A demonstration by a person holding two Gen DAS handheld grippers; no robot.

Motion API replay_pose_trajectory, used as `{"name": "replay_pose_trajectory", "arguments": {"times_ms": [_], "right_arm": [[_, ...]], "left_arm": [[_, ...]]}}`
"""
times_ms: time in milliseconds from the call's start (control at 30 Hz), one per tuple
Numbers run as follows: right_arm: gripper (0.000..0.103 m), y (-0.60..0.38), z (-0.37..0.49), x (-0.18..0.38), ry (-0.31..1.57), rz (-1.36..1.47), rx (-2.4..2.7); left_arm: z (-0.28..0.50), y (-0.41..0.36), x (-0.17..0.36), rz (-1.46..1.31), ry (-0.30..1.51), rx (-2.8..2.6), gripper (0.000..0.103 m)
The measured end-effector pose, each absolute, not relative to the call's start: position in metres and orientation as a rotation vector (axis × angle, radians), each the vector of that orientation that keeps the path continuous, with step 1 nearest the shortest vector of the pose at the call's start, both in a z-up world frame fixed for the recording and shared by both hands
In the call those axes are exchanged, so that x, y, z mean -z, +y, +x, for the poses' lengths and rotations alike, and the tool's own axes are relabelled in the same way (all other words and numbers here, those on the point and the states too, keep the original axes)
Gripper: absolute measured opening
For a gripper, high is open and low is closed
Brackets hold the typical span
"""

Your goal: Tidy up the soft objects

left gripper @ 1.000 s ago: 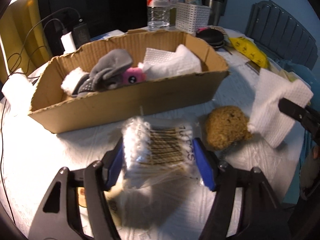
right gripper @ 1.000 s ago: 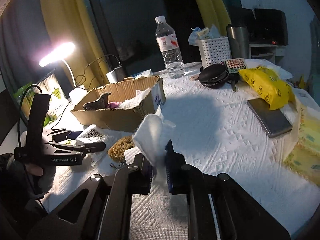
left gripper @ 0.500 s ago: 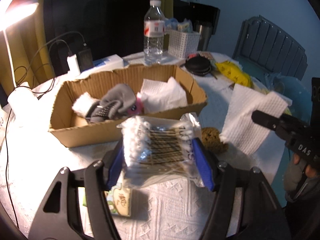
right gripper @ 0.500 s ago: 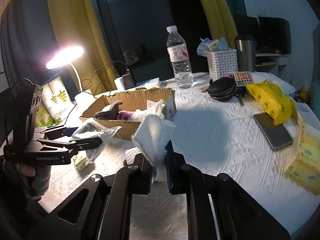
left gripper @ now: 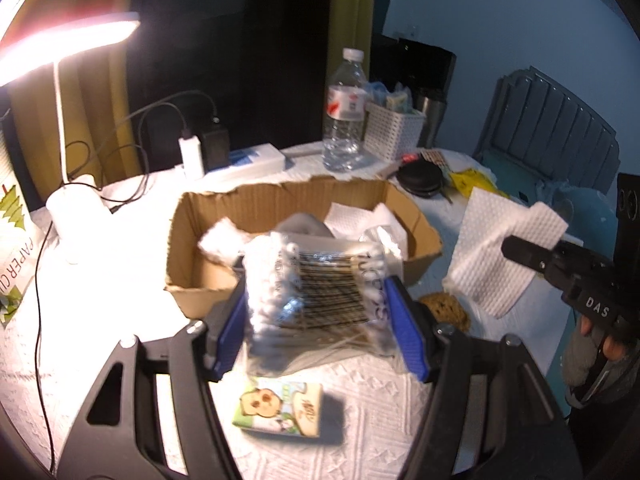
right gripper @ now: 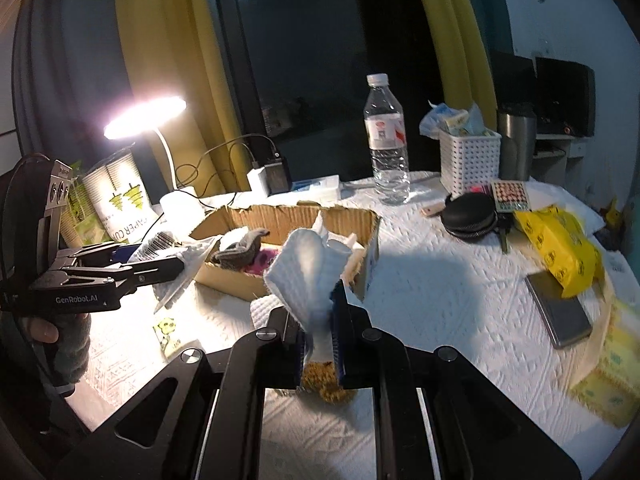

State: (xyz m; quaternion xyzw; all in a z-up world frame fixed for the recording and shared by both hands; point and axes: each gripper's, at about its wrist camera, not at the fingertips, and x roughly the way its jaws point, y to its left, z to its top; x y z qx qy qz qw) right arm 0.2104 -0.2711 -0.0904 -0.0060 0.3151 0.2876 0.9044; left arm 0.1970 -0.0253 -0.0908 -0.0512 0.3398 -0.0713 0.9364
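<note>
My left gripper is shut on a clear bag of cotton swabs and holds it in the air over the near wall of the cardboard box. The box holds a grey plush, a pink toy and white tissues. My right gripper is shut on a white paper towel and holds it up in front of the box; it also shows in the left wrist view. A brown sponge lies on the table between the grippers.
A small printed packet lies near the left gripper. A lit desk lamp, a paper cup pack, chargers, a water bottle, a white basket, a black pouch, a yellow bag and a phone stand around.
My left gripper has lifted the swab bag off the table and up toward the box. My right gripper has raised the paper towel higher; the sponge stays on the table.
</note>
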Motion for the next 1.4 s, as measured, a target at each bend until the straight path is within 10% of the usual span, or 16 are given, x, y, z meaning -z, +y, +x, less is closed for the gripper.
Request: {"name": "replay_pose_trajectory", "arguments": {"times_ms": [1400], "right_arm": [[0.012,-0.227,0.326,0.110,0.671,-0.049,-0.688]], "left_arm": [[0.327,-0.038,0.115,-0.129,0.727,0.141,0.066]]}}
